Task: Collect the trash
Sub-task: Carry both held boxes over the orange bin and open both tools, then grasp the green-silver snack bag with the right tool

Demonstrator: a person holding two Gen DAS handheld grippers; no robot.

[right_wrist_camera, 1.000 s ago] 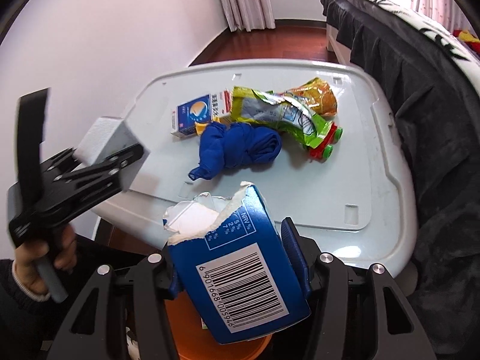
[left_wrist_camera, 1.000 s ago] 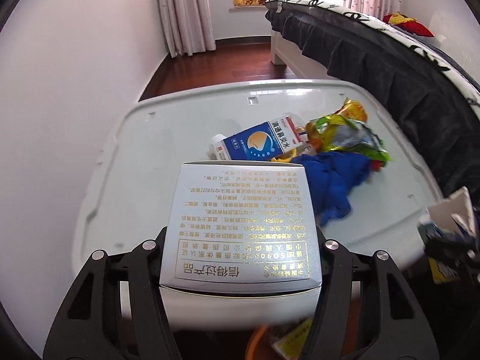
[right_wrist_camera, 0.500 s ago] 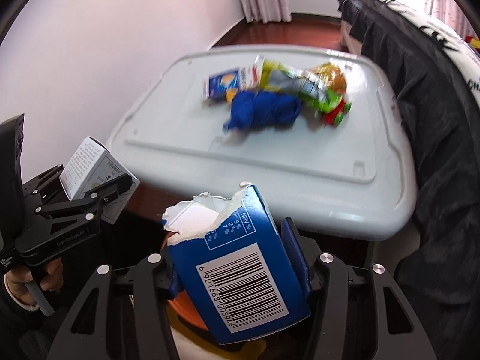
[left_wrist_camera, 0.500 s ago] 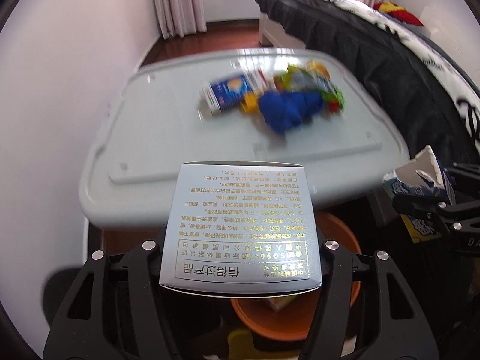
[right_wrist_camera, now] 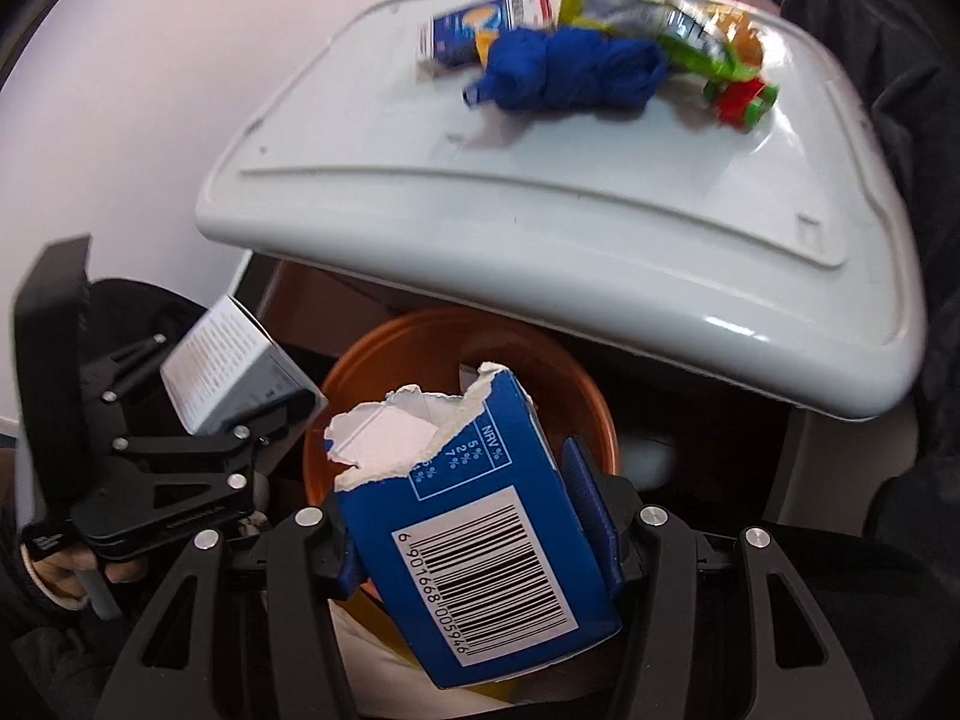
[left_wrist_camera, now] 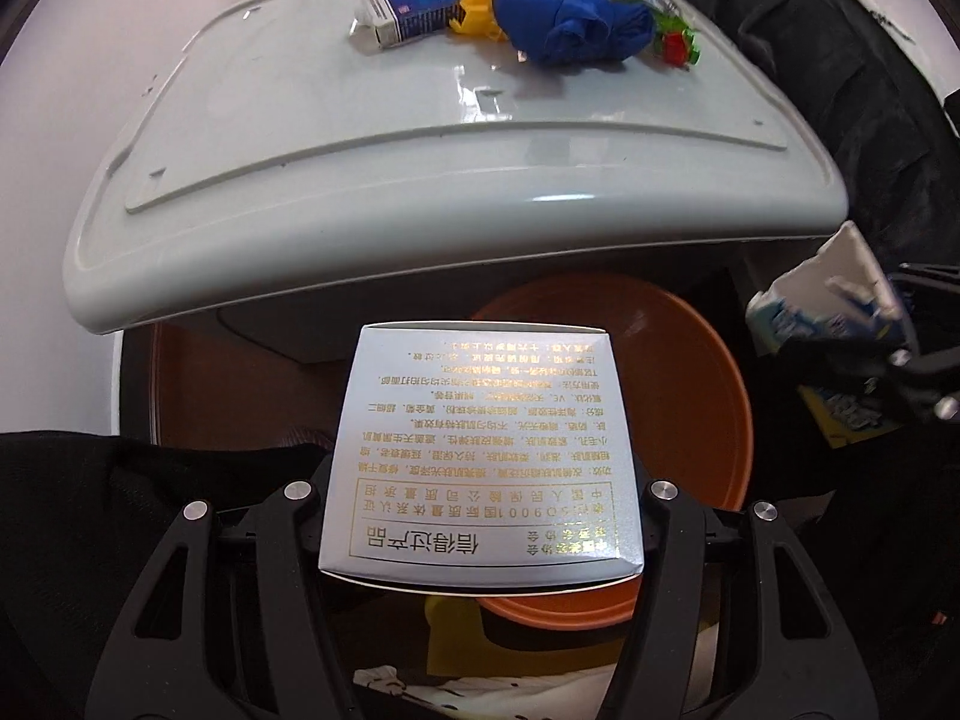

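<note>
My left gripper (left_wrist_camera: 480, 510) is shut on a silver box with gold print (left_wrist_camera: 480, 456), held over the orange bin (left_wrist_camera: 690, 396) below the table edge. My right gripper (right_wrist_camera: 474, 540) is shut on a torn blue carton with a barcode (right_wrist_camera: 480, 564), above the same orange bin (right_wrist_camera: 432, 348). The silver box (right_wrist_camera: 222, 378) and left gripper show at the left of the right wrist view. On the pale table (left_wrist_camera: 300, 138) lie a blue-white carton (left_wrist_camera: 420, 0), a blue cloth (left_wrist_camera: 576, 24) and snack wrappers (right_wrist_camera: 660, 18).
A dark bed cover (left_wrist_camera: 840, 90) hangs to the right of the table. A white wall (left_wrist_camera: 54, 120) stands on the left. A red and green toy piece (right_wrist_camera: 741, 99) lies by the wrappers. Paper trash lies under the bin area (left_wrist_camera: 456, 684).
Both grippers have pulled back from the table and dropped down; the orange bin has come into view below the held box and carton. Both holds are unchanged.
</note>
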